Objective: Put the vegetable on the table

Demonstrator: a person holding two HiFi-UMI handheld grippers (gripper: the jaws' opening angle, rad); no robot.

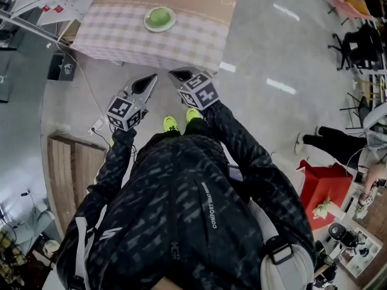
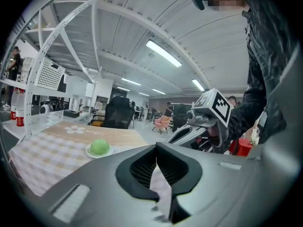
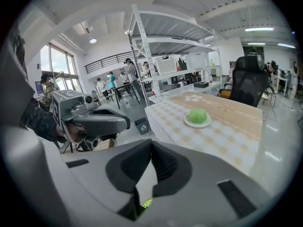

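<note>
A round green vegetable (image 1: 159, 17) lies on a small white plate (image 1: 147, 23) on the table with the checked cloth (image 1: 121, 35), ahead of me. Both grippers hang over the floor just short of the table's near edge, side by side, pointing at it. My left gripper (image 1: 153, 77) is shut and empty; so is my right gripper (image 1: 173, 73). The left gripper view has the vegetable (image 2: 99, 146) to the left beyond its closed jaws and the right gripper (image 2: 208, 115) alongside. In the right gripper view the vegetable (image 3: 197, 115) sits ahead on the right and the left gripper (image 3: 94, 119) on the left.
A white metal rack (image 1: 42, 8) stands by the table's left end, with a black box (image 1: 62, 67) on the floor below. A wooden platform (image 1: 72, 168) lies at the left, with a cable and power strip (image 1: 97, 125) beside it. Right: a red box (image 1: 323, 186) and office chairs (image 1: 360, 41).
</note>
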